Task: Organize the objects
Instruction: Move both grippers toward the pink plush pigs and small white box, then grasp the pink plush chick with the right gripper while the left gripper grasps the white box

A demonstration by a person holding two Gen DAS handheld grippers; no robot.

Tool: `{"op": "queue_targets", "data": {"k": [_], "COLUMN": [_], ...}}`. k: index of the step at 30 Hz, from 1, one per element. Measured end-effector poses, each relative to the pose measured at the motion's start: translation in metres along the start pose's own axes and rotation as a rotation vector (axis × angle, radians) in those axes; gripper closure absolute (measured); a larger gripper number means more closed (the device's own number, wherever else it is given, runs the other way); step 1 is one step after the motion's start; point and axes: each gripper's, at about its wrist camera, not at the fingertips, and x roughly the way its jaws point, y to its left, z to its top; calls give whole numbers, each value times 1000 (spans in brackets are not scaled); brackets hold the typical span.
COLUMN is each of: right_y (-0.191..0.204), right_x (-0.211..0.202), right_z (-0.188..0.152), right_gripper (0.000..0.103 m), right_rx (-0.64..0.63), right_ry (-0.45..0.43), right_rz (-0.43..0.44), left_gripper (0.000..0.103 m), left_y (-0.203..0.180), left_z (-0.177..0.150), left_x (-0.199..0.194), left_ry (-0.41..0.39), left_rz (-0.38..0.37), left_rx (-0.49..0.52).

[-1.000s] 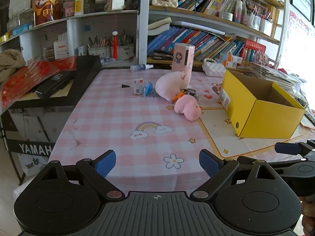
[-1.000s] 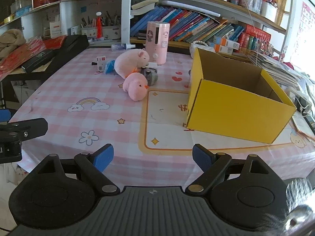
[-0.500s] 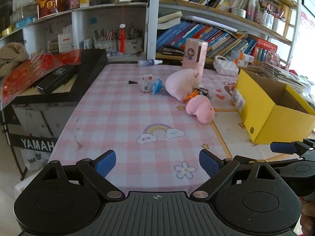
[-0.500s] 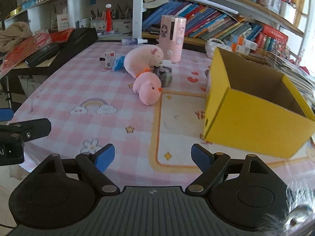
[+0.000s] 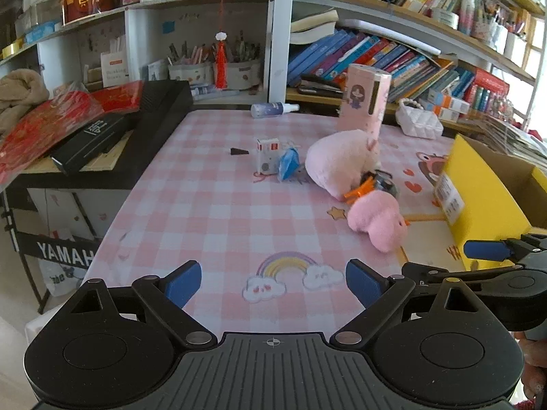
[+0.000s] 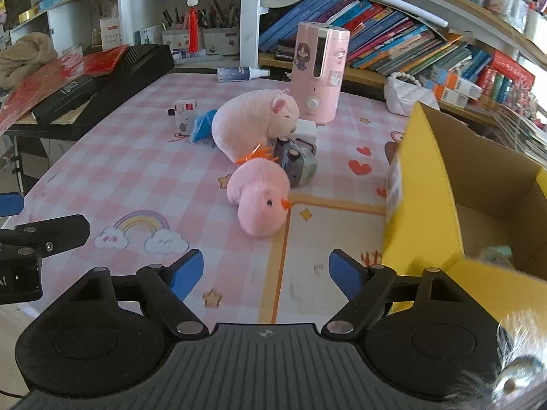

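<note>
A small pink chick plush (image 6: 259,201) (image 5: 377,222) lies on the pink checked tablecloth, just ahead of my right gripper (image 6: 266,271). Behind it lie a bigger pink plush pig (image 6: 253,124) (image 5: 340,160), a small grey camera-like object (image 6: 295,162), a little white box (image 5: 266,155) and a blue packet (image 5: 289,167). The open yellow box (image 6: 444,205) (image 5: 485,201) stands to the right. My right gripper's jaws are closing with nothing between them. My left gripper (image 5: 273,283) is open and empty over the rainbow print.
A tall pink canister (image 6: 319,75) and a spray bottle (image 6: 241,74) stand at the table's far side. A black keyboard (image 5: 143,130) piled with red packets borders the left edge. Bookshelves (image 5: 393,54) rise behind. A white quilted bag (image 6: 408,97) sits at the back right.
Both grippers have moved forward over the table toward the plush toys, which look larger now. The right gripper's fingers stand a little closer together.
</note>
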Motion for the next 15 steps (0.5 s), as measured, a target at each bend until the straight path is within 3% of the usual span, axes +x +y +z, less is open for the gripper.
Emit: {"op": "queue_targets", "data": {"k": [15], "right_y": [-18], "right_x": [70], "right_z": [42], "right_gripper": [28], "right_rx": [8], "right_ry": [37], "right_rz": [31], "left_gripper": [10], "left_y": [-3], "left_z": [36], "left_x": [48], "left_ry": [39], "left_rz": [40], "left_rx": [-11]}}
